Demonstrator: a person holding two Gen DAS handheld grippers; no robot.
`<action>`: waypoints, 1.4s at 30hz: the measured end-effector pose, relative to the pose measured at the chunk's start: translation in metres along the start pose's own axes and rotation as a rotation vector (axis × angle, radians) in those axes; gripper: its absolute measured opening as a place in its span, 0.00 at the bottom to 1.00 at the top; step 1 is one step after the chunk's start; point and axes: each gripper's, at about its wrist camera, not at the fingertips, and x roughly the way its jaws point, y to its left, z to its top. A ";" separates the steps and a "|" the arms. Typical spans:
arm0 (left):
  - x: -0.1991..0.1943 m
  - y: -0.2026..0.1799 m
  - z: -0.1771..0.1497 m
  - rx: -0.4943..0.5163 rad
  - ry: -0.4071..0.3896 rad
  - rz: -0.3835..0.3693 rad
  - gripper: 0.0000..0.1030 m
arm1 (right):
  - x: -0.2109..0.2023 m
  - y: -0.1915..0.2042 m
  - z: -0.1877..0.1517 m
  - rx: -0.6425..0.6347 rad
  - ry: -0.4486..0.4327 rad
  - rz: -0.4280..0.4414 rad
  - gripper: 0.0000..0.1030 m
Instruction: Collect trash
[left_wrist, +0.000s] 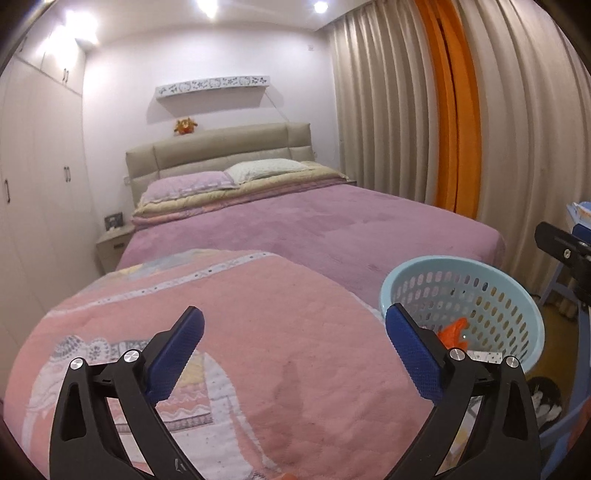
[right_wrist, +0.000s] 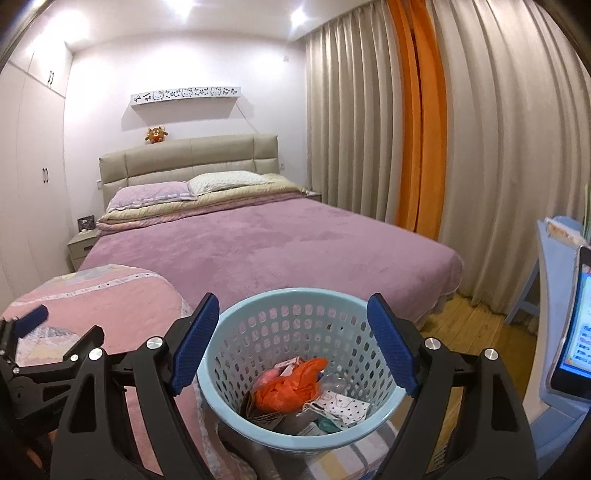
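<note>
A light blue perforated basket (right_wrist: 258, 332) stands on the floor by the foot of the bed. It holds an orange plastic bag (right_wrist: 291, 384), patterned paper (right_wrist: 340, 402) and other scraps. My right gripper (right_wrist: 291, 347) is open and empty, held just above the basket's rim. My left gripper (left_wrist: 295, 354) is open and empty over a pink patterned quilt (left_wrist: 240, 332). The basket (left_wrist: 443, 280) shows at the right in the left wrist view, with the orange bag (left_wrist: 454, 332) inside. The left gripper (right_wrist: 26, 328) shows at the far left in the right wrist view.
A bed with a purple cover (right_wrist: 258, 243) fills the middle. Beige and orange curtains (right_wrist: 417, 129) hang on the right. A blue desk (right_wrist: 554, 295) with a lit screen (right_wrist: 576, 325) stands at the far right. White wardrobes (left_wrist: 33, 184) and a nightstand (left_wrist: 110, 247) are on the left.
</note>
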 end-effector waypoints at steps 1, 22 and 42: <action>0.000 0.000 0.000 0.000 0.004 -0.003 0.93 | -0.001 0.003 -0.003 -0.008 -0.007 -0.008 0.76; 0.007 -0.001 -0.002 -0.007 0.035 0.004 0.93 | 0.006 0.009 -0.013 -0.010 0.031 -0.023 0.76; 0.006 -0.003 -0.003 -0.006 0.031 0.006 0.93 | 0.006 0.007 -0.012 -0.014 0.039 -0.028 0.77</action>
